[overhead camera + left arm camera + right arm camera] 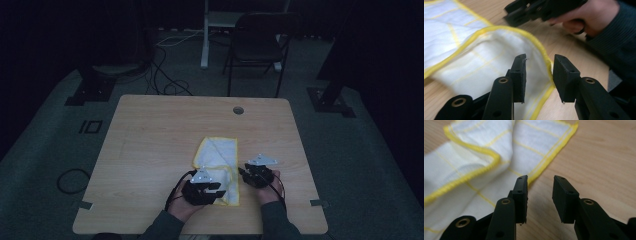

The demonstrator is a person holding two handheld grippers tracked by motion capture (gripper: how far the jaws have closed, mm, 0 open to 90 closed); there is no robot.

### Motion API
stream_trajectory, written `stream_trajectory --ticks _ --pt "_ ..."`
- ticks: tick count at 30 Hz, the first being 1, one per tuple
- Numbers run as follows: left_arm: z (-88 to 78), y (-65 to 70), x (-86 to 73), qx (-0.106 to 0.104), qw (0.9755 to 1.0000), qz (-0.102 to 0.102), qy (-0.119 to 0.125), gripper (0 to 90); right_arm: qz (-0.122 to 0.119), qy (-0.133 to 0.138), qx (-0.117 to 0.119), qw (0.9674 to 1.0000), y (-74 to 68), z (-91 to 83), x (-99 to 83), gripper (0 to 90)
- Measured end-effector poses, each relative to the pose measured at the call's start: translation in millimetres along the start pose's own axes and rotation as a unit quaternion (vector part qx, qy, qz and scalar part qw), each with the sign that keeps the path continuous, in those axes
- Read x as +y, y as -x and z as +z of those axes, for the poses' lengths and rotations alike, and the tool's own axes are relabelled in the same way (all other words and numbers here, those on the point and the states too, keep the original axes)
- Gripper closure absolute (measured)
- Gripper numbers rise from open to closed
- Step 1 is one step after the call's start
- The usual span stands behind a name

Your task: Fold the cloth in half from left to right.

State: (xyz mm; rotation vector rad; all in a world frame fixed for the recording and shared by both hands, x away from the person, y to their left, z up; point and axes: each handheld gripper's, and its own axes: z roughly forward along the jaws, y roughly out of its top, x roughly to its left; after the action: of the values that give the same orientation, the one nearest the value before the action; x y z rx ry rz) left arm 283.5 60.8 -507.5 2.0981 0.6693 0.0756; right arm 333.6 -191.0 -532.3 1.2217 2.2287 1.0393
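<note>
Currently cloth [218,166] part-folded on worktop [150,150] near front edge; left tongs [539,75] agape over hem, right tongs [539,195] agape beside it. Risk: pinching single layer, fold slumps open.

A white cloth [218,167] with yellow edging lies loosely folded on the table's near half.

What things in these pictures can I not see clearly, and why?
- Near end of the cloth, high view: covered by the left gripper.
- How many layers the cloth has, high view: too dark and small.
- The other gripper, left gripper view: blurred, cut off by the top edge.
- Cloth's far corners, right gripper view: cut off by the edges.
</note>
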Motion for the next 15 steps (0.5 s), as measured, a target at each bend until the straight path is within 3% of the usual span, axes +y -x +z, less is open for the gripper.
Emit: stream_trajectory --ticks 2,7,15 --pt "-3.5 -3.9 -6.4 0.011 0.9999 -0.004 -0.004 63.5 0.001 0.010 0.001 0.9999 -0.4 -2.8 3.2 65.0" --pt "-7.6 -10.1 -17.2 0.015 0.9997 -0.015 -0.008 62.8 -0.004 0.022 0.007 0.9997 -1.6 -4.7 10.4 65.1" --pt "-2.4 -10.4 -26.5 0.033 0.9992 -0.011 -0.022 61.0 -0.027 0.029 0.019 0.9990 -10.1 0.9 24.6 65.2"
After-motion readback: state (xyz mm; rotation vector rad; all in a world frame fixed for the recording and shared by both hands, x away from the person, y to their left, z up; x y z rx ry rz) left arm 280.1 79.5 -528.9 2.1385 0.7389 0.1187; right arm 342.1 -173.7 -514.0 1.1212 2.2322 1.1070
